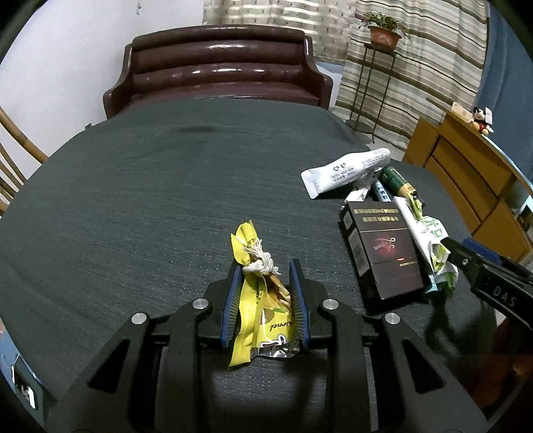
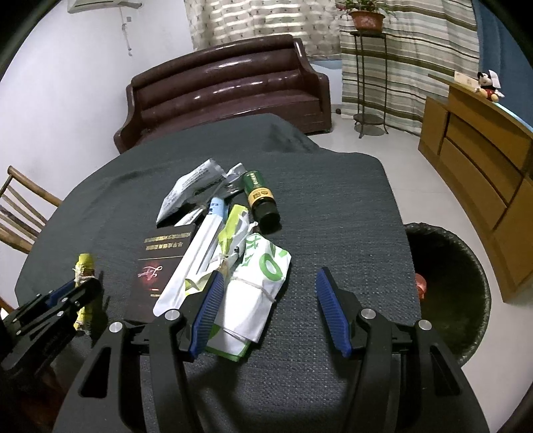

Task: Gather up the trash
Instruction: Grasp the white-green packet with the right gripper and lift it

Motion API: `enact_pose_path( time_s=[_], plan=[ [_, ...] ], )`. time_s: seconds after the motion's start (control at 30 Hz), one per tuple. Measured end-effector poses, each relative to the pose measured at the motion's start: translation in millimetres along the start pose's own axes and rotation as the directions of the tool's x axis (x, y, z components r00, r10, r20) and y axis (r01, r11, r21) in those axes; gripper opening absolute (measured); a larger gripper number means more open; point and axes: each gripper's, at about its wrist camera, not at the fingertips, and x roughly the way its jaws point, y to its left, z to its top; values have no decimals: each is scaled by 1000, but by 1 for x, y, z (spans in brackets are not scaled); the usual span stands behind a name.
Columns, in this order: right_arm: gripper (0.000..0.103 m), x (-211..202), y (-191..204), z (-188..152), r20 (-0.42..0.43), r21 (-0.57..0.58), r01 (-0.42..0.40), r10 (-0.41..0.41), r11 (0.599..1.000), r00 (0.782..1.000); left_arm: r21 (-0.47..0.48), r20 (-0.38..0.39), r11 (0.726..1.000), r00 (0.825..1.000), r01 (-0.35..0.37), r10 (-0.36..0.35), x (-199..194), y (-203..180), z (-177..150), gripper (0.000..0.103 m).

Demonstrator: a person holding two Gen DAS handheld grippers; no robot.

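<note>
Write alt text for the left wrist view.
The left gripper is shut on a yellow wrapper tied with white string, above a dark grey tablecloth. To the right lie a dark box, a white tube and other litter, with the right gripper at the frame's edge.

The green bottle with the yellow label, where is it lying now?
In the right wrist view the green bottle lies on its side on the dark table cloth, at the far right edge of the trash pile, just beyond the white-and-green wrapper.

A home living room: a brown leather sofa (image 2: 226, 90), striped curtains (image 2: 399, 43), a potted plant (image 2: 366, 16) on a metal stand, and a wooden cabinet (image 2: 476, 160) surrounded the cloth-covered table (image 2: 333, 206).
</note>
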Motion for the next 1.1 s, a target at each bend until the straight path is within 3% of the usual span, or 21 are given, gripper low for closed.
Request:
enact_pose_path(
  time_s=[0.2, 0.53, 0.87, 1.1],
  plan=[
    [57, -5, -6, 1, 13, 38, 21, -22, 999, 1000, -8, 4, 1000, 1000, -3, 3, 2, 8, 2, 28],
    [57, 17, 5, 1, -61, 38, 8, -6, 999, 998, 0, 24, 1000, 1000, -18, 18, -1, 19, 1, 28],
    [34, 12, 3, -1, -85, 51, -51, 56, 997, 995, 10, 22, 1000, 1000, 12, -12, -1, 14, 1, 28],
    [33, 15, 0, -4, -95, 55, -14, 20, 998, 995, 9, 21, 1000, 1000, 11, -12, 0, 14, 1, 28]
  ],
)
